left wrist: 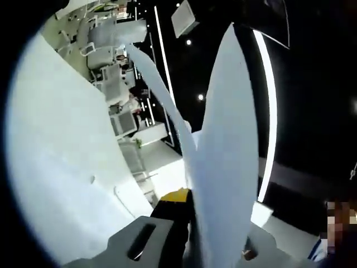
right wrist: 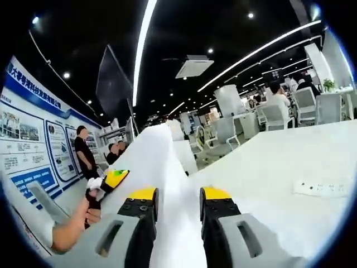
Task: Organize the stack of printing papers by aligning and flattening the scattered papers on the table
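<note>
Between the yellow-tipped jaws of the right tongs (right wrist: 178, 207) a stack of white printing papers (right wrist: 162, 184) runs forward and away, held on edge; the jaws stand on either side of it, closed to about the stack's thickness. At lower left of the right gripper view, the left tongs (right wrist: 109, 181) and the hand (right wrist: 72, 226) holding them meet the same stack. In the left gripper view, the papers (left wrist: 226, 162) rise tall between the left tongs (left wrist: 215, 234), bowing and splitting into two leaves, and the jaws look clamped on their lower edge. Judging by this, the sheets are lifted clear of the white bench (right wrist: 279, 167) for squaring; tapping the lower edge down evenly, with both grips loose enough to let sheets slide level, should align them. Beyond lie an office with chairs (right wrist: 276, 117), seated people, ceiling light strips, and a blue-and-white wall poster (right wrist: 33, 139).
</note>
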